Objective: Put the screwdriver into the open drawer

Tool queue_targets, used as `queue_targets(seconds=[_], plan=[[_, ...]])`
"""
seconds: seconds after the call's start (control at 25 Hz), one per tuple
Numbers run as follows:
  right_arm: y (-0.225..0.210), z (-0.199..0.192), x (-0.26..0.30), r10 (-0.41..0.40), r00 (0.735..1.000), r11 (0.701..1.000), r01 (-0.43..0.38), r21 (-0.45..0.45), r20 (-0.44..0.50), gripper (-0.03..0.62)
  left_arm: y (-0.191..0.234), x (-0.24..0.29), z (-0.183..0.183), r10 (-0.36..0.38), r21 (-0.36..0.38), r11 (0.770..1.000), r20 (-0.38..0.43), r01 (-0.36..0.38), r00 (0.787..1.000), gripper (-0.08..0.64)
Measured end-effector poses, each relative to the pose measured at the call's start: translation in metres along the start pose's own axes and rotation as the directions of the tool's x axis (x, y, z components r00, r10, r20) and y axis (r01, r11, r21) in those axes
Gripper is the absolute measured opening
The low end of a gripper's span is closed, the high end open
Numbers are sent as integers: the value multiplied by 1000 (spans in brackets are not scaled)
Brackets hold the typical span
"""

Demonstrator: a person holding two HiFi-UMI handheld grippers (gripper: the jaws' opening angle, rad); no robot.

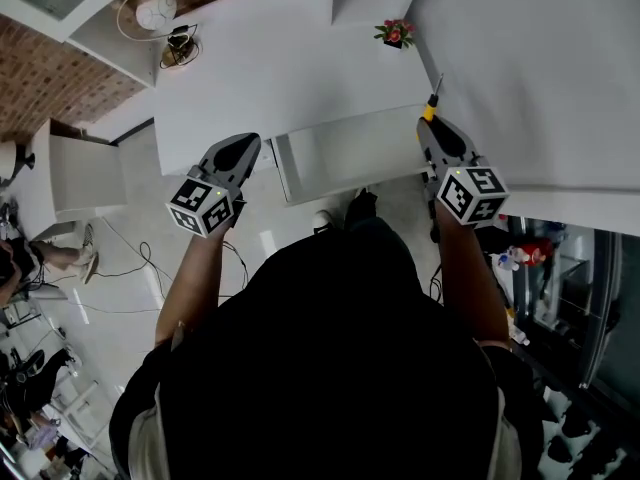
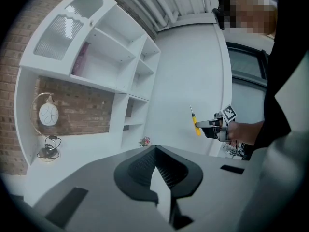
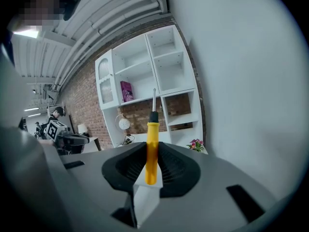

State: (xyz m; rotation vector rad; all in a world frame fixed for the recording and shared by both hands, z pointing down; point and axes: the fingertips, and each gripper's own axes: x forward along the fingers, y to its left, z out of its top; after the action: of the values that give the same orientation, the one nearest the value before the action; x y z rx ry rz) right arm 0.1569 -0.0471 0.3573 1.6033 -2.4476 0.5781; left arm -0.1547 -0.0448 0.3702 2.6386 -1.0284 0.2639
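White desk [image 1: 300,63], one open drawer [image 1: 345,156], one screwdriver [image 3: 152,141] in right gripper [image 1: 435,126]

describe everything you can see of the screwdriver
The screwdriver has a yellow, plastic-looking handle, a black collar and a thin metal shaft; its tip is too small to make out. The right gripper has its claw shut on the handle, between ribbed black pads. The shaft sticks out past the claw, in line with it. In the head view it is held in the air to the right of the open drawer, not yet inside. Nothing but the claw touches it.
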Motion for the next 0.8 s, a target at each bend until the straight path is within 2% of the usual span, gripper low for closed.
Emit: queue_targets(seconds=[0.28, 0.8], plan=[[-11, -12, 6, 9, 1000, 1000, -8, 21, -21, 83, -7, 14, 0, -10, 22, 1000, 2, 10, 1000, 17], [-14, -12, 46, 77, 996, 997, -77, 3, -54, 83, 18, 15, -1, 61, -4, 998, 3, -61, 998, 17]])
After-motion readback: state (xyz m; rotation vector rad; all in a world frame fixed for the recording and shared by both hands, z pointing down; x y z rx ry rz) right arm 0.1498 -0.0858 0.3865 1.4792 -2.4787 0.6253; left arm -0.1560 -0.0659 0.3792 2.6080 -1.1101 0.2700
